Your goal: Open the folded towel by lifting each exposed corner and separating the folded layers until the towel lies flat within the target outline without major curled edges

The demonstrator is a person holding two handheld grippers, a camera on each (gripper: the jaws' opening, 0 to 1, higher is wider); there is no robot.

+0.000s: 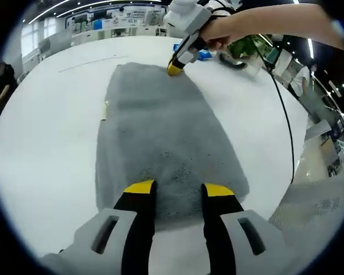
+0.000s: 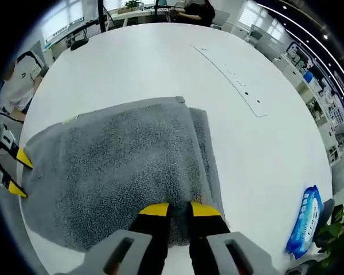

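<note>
Lying folded on the white table (image 1: 46,132), the grey towel (image 1: 160,137) stretches away from the left gripper (image 1: 178,188) as a long strip. In the right gripper view the same towel (image 2: 114,172) shows a second layer peeking out as a narrow band along one edge. A small pale tag sticks out at its side.

At the near end, the left gripper's yellow-tipped jaws stand well apart over the towel's edge, with grey pile visible between them; whether they press on the cloth I cannot tell. At the far end, the right gripper (image 1: 175,67), held in a person's hand (image 1: 218,31), has its tips down at the towel's corner. In its own view the right gripper (image 2: 179,209) has its jaws almost together, a thin gap left, at the towel's edge; I cannot tell if cloth is caught between them. The left gripper's tips (image 2: 14,172) show at the opposite end.

Off the towel, a blue packet of wipes (image 2: 305,220) lies near a green plant (image 2: 335,223). A thin line marked on the table (image 2: 229,71) runs well apart from the towel
</note>
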